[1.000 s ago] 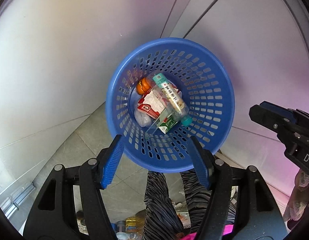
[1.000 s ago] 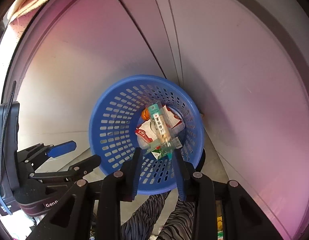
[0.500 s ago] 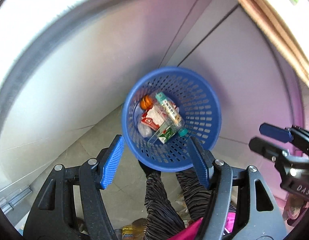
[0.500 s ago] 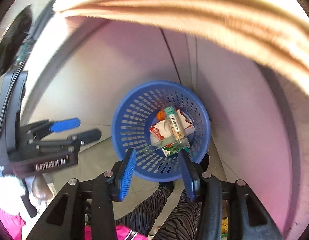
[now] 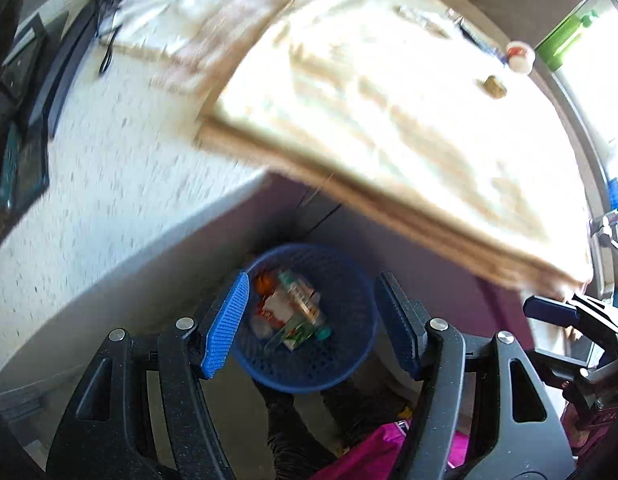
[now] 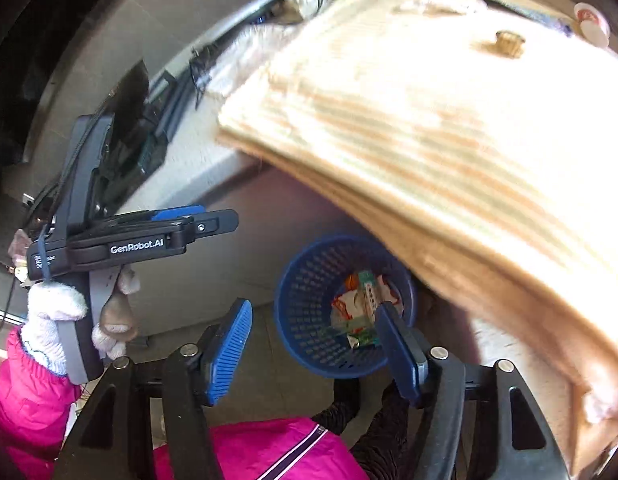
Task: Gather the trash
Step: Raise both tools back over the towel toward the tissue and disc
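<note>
A blue perforated basket [image 5: 349, 304] [image 6: 305, 300] stands on the floor below a table edge. Inside lie wrappers, a clear bottle with a teal cap [image 5: 303, 302] and an orange item [image 5: 263, 283]. My left gripper [image 5: 315, 322] hangs high above the basket, open, nothing between its blue pads. My right gripper [image 6: 315, 350] is also far above the basket; its jaws are opening and hold nothing. The left gripper [image 6: 213, 220] shows in the right wrist view, held by a gloved hand [image 6: 53, 308].
A table with a striped beige cloth [image 5: 389, 100] overhangs the basket. On it sit a small brown object [image 5: 495, 86], a white lid [image 5: 519, 56] and a green bottle [image 5: 565, 36]. A white speckled counter [image 5: 109, 168] lies left. Striped trouser legs [image 5: 289, 420] stand by the basket.
Both grippers rose well away from the basket, which now looks smaller; the tabletop and counter came into view. The right gripper's jaws spread wider. The left jaws kept their width.
</note>
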`<state>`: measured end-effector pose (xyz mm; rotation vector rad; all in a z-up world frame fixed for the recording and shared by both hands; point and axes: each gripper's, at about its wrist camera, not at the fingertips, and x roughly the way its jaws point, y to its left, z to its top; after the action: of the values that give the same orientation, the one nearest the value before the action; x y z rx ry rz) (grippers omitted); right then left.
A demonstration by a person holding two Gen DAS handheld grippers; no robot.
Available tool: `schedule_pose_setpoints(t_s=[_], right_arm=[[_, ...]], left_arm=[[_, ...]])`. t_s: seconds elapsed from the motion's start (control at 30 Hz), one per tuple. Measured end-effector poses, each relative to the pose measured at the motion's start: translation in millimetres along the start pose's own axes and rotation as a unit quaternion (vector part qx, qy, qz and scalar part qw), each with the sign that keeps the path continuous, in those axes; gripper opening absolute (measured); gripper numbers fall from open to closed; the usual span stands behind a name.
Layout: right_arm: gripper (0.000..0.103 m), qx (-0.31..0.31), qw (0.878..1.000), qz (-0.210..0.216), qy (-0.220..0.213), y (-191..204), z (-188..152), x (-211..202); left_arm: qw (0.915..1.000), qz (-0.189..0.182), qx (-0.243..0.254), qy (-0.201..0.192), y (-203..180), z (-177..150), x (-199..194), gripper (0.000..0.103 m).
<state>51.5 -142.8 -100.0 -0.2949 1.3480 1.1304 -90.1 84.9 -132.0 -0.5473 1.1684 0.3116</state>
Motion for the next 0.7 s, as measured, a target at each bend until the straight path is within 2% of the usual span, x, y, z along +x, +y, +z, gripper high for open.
schedule_pose_setpoints(t_s=[0.1, 0.27, 0.33, 0.53, 0.7], right_arm=[[0.071, 0.002, 1.000, 0.005, -0.029, -9.4, 9.0, -30.2], [0.079, 0.003, 0.996, -0.022, -0.087, -33.1, 28.0, -70.3], [0.083, 0.009, 0.993, -0.035, -0.108, -45.1, 37.1, -81.7], [0.088, 0.041, 0.986, -0.071, -0.148, -85.2, 68.0, -102.8], [0.089, 0.034, 0.980, -0.108, -0.161, -104.4, 90.8, -104.0]], left_arm=[[0.9998, -0.008, 0.009, -0.018, -14.4, 20.6, -8.8, 0.067], [0.9989, -0.011, 0.026, -0.037, -41.4, 57.5, -10.2, 0.068], [0.9984, -0.016, 0.028, -0.046, -54.0, 73.3, -5.7, 0.074], [0.9968, -0.024, 0.040, -0.064, -87.9, 124.6, 4.3, 0.075], [0.9961, -0.025, 0.052, -0.067, -109.5, 162.4, 16.5, 0.075]])
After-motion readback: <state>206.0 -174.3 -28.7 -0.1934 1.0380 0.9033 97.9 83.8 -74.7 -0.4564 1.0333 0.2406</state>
